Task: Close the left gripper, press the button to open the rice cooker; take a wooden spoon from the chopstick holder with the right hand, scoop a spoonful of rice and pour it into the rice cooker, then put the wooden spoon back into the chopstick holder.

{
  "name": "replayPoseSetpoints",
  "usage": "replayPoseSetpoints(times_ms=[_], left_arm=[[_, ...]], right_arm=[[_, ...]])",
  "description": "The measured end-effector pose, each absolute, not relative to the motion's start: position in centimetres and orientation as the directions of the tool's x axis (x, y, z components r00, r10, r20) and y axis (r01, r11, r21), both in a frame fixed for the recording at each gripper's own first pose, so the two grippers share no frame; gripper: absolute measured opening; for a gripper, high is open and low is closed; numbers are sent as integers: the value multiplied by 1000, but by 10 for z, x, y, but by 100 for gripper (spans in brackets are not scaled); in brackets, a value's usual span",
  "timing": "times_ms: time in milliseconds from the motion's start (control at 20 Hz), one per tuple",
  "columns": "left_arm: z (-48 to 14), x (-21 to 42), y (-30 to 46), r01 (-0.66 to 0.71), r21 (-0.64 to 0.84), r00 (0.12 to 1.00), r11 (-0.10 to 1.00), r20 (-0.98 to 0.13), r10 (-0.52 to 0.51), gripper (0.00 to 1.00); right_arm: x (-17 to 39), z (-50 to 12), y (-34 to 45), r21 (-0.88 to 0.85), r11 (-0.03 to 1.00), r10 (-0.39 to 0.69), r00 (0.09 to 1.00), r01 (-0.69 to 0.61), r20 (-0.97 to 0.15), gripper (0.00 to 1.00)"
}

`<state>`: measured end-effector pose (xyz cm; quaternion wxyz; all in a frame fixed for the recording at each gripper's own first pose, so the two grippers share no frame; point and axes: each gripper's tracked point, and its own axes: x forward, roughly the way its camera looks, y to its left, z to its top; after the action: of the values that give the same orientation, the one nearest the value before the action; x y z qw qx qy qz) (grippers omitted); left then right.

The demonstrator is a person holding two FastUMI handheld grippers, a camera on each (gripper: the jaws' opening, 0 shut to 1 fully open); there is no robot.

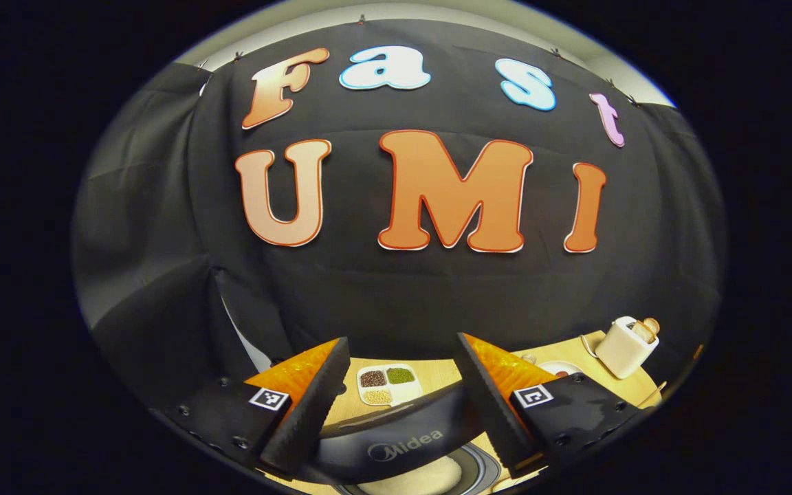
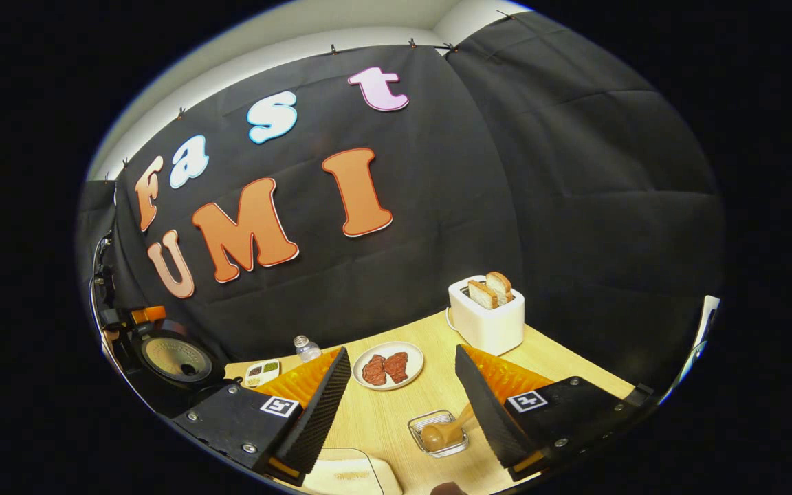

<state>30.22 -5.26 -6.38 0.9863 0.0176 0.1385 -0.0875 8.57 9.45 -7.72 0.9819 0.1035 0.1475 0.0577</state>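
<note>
on toaster (image 2: 487,323): two bread slices (image 2: 491,289)

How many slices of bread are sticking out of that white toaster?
2. Both stand in the toaster at the table's far side: one slice on the left, the other slice beside it. More could be hidden inside.

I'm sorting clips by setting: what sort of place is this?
Probably a mock kitchen staged in a booth: a wooden table against a black cloth wall holds a toaster with bread, a plate of meat and an open rice cooker.
</note>
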Motion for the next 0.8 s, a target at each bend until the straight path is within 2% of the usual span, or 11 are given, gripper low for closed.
replayPoseSetpoints(times_ms=[50, 100, 300, 350, 450, 650, 800], left_arm=[[-68, 295, -55, 175, 1, 947, 985, -275, -168, 97], [-72, 289, -58, 173, -12, 945, 985, -280, -169, 100], [-101, 251, -77, 215, -75, 919, 974, -321, -228, 100], [-111, 241, -82, 236, -76, 909, 969, -334, -248, 97], [-130, 222, -91, 263, -69, 895, 962, -355, -271, 100], [-182, 194, -94, 251, -8, 881, 968, -413, -232, 100], [-205, 185, -94, 239, -12, 891, 971, -395, -225, 97]], right_arm=[[84, -75, 97, 217, 972, 149, 950, -90, -273, 95], [83, -73, 99, 220, 970, 159, 950, -101, -267, 95], [76, -73, 109, 257, 958, 199, 944, -129, -265, 95], [74, -74, 112, 264, 955, 207, 941, -135, -267, 95], [70, -75, 117, 275, 950, 226, 935, -149, -272, 95], [59, -82, 124, 275, 946, 251, 924, -171, -287, 95], [54, -92, 122, 272, 948, 252, 916, -169, -312, 95]])
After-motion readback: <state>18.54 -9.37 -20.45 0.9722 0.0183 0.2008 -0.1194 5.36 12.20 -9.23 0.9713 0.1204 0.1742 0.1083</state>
